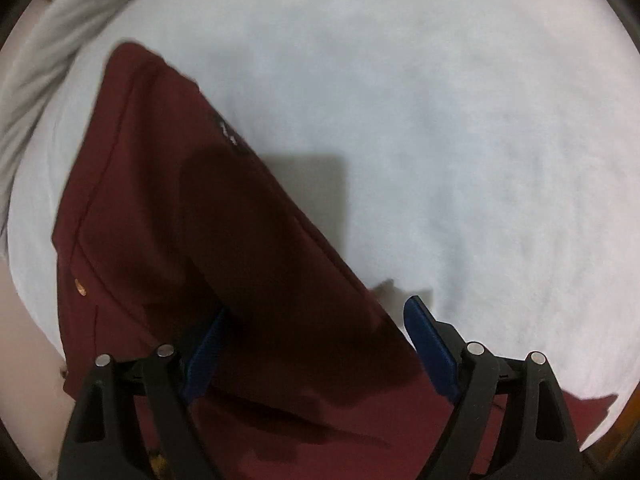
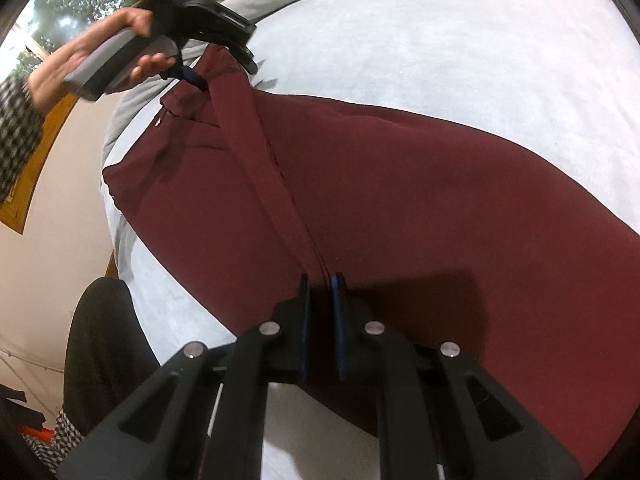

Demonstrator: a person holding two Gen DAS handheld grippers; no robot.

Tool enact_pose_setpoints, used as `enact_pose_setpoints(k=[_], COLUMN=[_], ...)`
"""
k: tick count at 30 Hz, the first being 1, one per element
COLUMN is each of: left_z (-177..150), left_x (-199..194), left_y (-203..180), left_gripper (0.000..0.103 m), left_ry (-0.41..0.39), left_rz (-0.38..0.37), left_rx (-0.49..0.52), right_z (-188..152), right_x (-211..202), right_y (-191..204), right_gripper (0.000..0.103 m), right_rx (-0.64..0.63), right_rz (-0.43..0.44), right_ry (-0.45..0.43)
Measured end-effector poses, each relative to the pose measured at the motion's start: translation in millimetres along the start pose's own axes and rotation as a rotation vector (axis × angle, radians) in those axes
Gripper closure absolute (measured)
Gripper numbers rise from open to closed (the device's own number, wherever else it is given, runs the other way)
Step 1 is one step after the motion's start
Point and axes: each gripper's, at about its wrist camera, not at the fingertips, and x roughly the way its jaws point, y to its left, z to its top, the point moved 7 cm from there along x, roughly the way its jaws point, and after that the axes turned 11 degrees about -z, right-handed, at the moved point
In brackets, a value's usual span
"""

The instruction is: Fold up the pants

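Right tool [image 2: 320, 282], low in the centre of the right wrist view, has its two blue-lined fingers [image 2: 338, 320] drawn nearly together on a raised ridge of the maroon pants [image 2: 400, 200]; the cloth runs between the pads, so it is clamped on that fold. From there the ridge climbs as a taut band toward the upper left of the frame, where the left tool [image 2: 200, 76] meets the far end of the garment. That tool is gripped by the person's hand [image 2: 132, 44], and a blue finger shows at the cloth's edge; from this view it seems to be pinching the fabric, though the blur leaves the contact unclear.

Seen from the left wrist view, the left tool [image 1: 316, 316] stands wide apart, its blue fingers [image 1: 428, 344] on either side of a broad fold of the pants [image 1: 160, 200] that passes between them. Whether the pads press the cloth here I cannot tell.

The pants lie spread over a white bed sheet [image 1: 460, 140], filling the lower left of that frame, with a small metal button [image 1: 80, 286] near the left edge. A rumpled grey blanket [image 1: 48, 52] sits along the upper left edge of the bed. In the right wrist view a window [image 2: 60, 12] with trees beyond shows at the upper left corner.
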Motion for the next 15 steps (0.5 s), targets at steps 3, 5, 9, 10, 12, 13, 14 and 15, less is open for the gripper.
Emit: enact_pose_setpoints(k=[3, 5, 9, 10, 12, 13, 14, 15], left_z=[2.3, 2.3, -4.6, -8.1, -14.8, -19.8, -26.8, -34.3], left_x=[12.9, 13.9, 3.1, -2.0, -11.9, -17.9, -25.7, -33.1], left_y=[8.2, 9.7, 6.7, 5.6, 3.4, 2.4, 1.4, 1.0], left_gripper=[0.018, 0.033, 0.07, 0.078, 0.085, 0.087, 0.087, 0.088], left_ry=[0.053, 0.055, 0.01, -0.007, -0.041, -0.066, -0.099, -0.132], left_rz=[-0.003, -0.001, -0.055, -0.084, -0.101, -0.107, -0.115, -0.125], left_rx=[-0.069, -0.081, -0.11, -0.125, -0.111, -0.097, -0.085, -0.074], right_z=[-0.1, 0.0, 1.4, 2.1, 3.3, 3.9, 4.7, 5.4], right_x=[-0.9, -1.6, -4.6, -5.7, -9.1, -11.4, -14.8, -17.7], right_y=[-2.3, -3.7, -8.0, -9.4, -10.9, -11.3, -11.8, -12.6], right_gripper=[0.093, 0.093, 0.092, 0.092, 0.092, 0.092, 0.092, 0.092], right_rx=[0.005, 0.01, 0.022, 0.026, 0.03, 0.028, 0.025, 0.022], right_rz=[0.008, 0.014, 0.021, 0.023, 0.017, 0.013, 0.006, -0.001], right_ry=[-0.002, -0.003, -0.004, -0.004, -0.011, -0.016, -0.023, -0.029])
